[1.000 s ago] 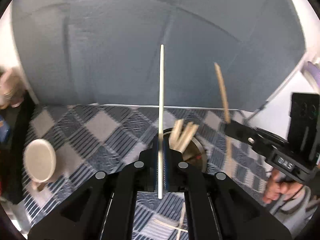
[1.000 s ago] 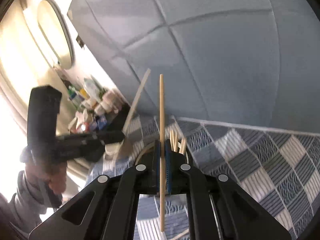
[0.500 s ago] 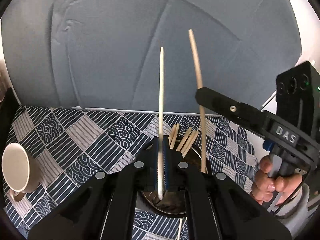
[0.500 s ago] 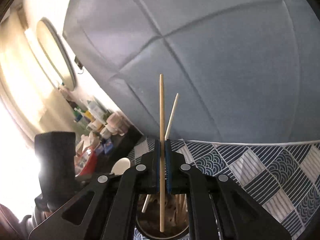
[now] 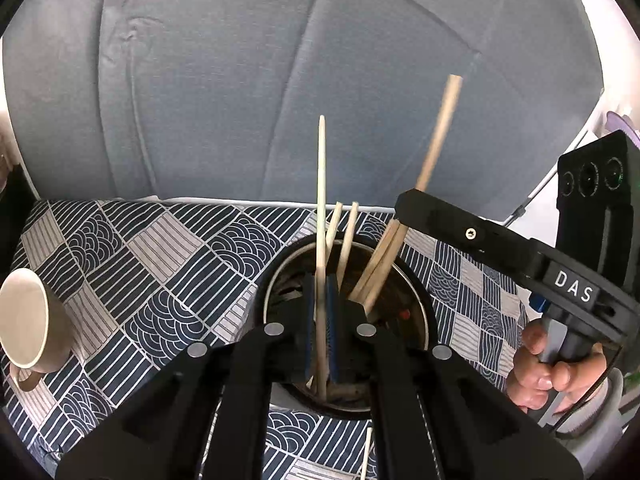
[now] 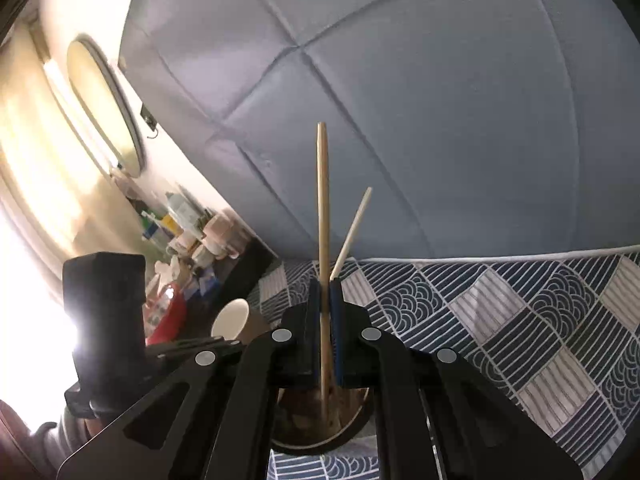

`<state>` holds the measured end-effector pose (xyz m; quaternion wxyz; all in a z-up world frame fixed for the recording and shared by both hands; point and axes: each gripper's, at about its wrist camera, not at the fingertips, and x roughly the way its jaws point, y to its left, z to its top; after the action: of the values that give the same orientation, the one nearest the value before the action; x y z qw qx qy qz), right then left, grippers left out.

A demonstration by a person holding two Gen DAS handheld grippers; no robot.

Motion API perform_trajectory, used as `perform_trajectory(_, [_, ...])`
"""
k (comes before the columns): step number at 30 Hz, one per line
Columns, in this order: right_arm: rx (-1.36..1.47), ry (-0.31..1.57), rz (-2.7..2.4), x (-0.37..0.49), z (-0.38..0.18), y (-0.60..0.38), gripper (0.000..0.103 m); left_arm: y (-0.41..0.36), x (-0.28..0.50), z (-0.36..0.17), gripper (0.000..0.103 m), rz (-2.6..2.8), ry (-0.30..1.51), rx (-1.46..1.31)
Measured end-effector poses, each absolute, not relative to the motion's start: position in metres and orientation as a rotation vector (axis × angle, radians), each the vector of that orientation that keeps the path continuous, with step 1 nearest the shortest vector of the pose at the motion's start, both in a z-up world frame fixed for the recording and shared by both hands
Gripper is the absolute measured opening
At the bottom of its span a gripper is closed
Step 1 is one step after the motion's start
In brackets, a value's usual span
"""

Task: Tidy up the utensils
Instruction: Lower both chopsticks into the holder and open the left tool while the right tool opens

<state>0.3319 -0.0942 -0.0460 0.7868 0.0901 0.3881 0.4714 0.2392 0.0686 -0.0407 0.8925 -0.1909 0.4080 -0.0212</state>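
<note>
A cloth patterned in navy and grey squares is covering the surface under both claws. A round metal holder is sitting on it directly below the left claw's tips, a cream mug is resting well off to that claw's left, and a loose chopstick is lying just behind the holder.

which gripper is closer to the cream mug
Left. The left gripper, shut on a pale chopstick over the utensil holder, sits between the cream mug and the right gripper, which comes in from the holder's far side.
</note>
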Motion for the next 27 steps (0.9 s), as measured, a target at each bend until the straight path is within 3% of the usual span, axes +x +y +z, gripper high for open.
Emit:
perform_trajectory(5, [0.147,0.822,1.011,0.322,-0.04,-0.095,0.008,0.062,0.231,-0.036,0.005,-0.027,0.844,-0.352])
perform_trajectory(8, [0.14,0.828,0.973,0.32,-0.038,-0.098,0.01,0.061,0.226,-0.03,0.017,-0.016,0.839,-0.34])
perform_trajectory(11, [0.158,0.832,0.935,0.321,-0.034,-0.104,0.041,0.061,0.219,-0.023,0.02,-0.01,0.827,-0.342])
perform_trajectory(16, [0.197,0.822,0.884,0.322,-0.026,-0.118,0.052,0.066,0.206,-0.014,0.027,0.021,0.814,-0.351])
perform_trajectory(20, [0.192,0.811,0.858,0.317,-0.021,-0.129,0.054,0.071,0.192,-0.009,0.031,0.049,0.806,-0.36])
perform_trajectory(23, [0.189,0.818,0.845,0.313,-0.021,-0.137,0.061,0.073,0.182,-0.008,0.043,0.054,0.811,-0.362])
perform_trajectory(24, [0.18,0.82,0.834,0.311,-0.021,-0.14,0.062,0.074,0.178,-0.009,0.051,0.055,0.821,-0.367])
perform_trajectory(27, [0.161,0.83,0.814,0.306,-0.021,-0.149,0.067,0.077,0.167,-0.012,0.054,0.07,0.82,-0.381])
